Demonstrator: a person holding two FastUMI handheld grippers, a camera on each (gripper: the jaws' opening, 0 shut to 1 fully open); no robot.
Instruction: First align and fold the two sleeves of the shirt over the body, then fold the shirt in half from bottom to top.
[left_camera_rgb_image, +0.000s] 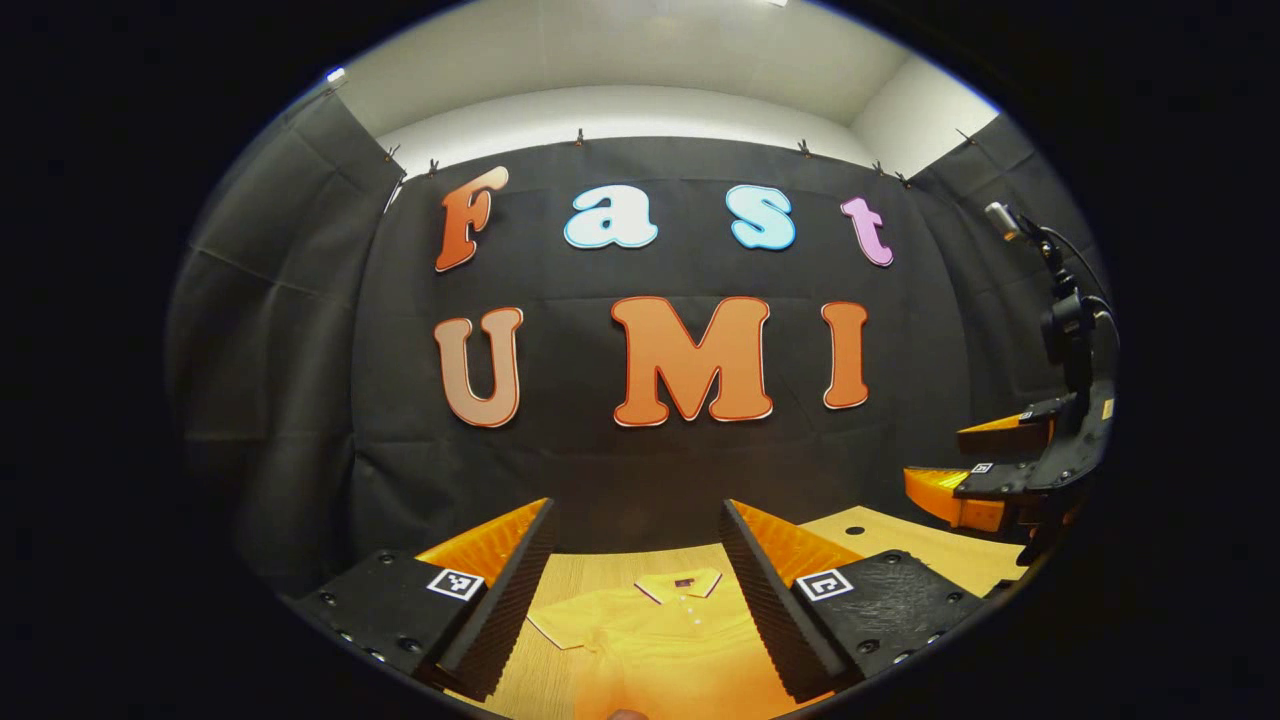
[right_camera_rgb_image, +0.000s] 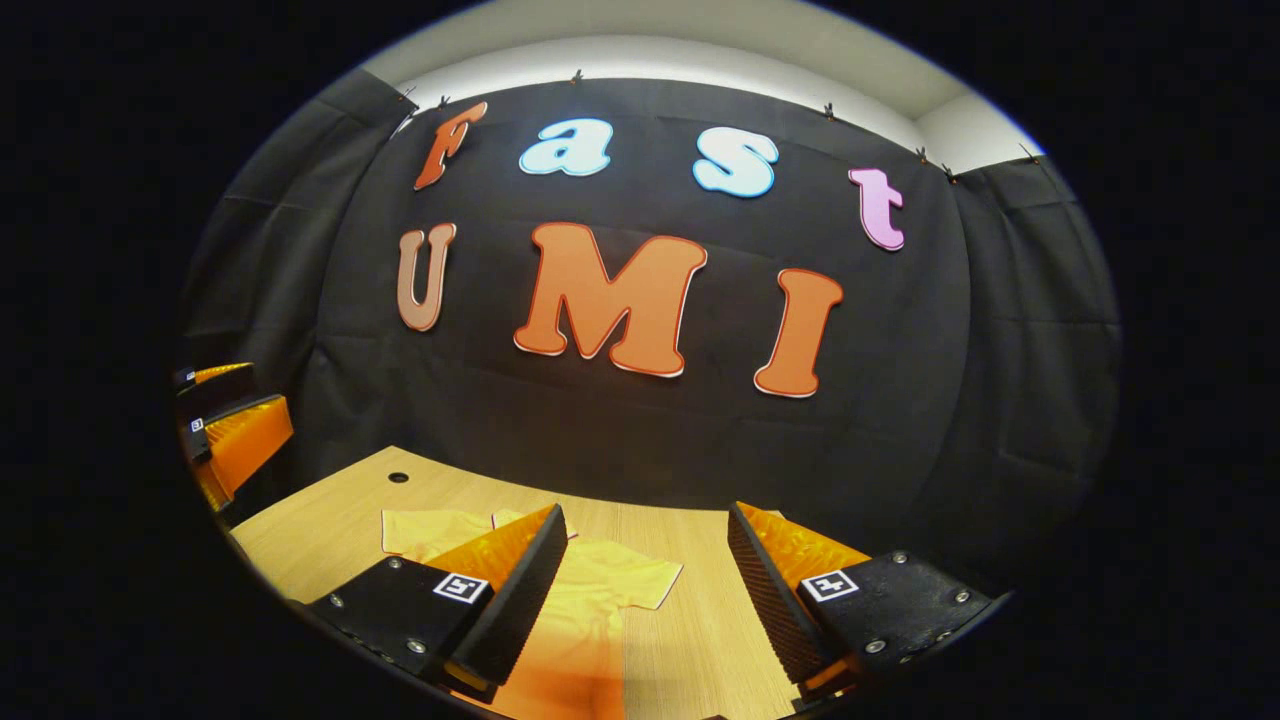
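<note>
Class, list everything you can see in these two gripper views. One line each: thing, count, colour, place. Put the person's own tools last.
shirt: one, yellow-orange with a collar, lying flat on the table, sleeves spread out to the sides, not yet folded.
table: one, light wood, with a small round hole near its far edge, under the shirt.
booth wall: black cloth, behind the table.
left gripper: one, fingers apart, held above the shirt's collar end; also seen at the left edge of the right gripper view.
right gripper: one, fingers apart, held above the shirt's sleeve; also seen at the right edge of the left gripper view.
</note>
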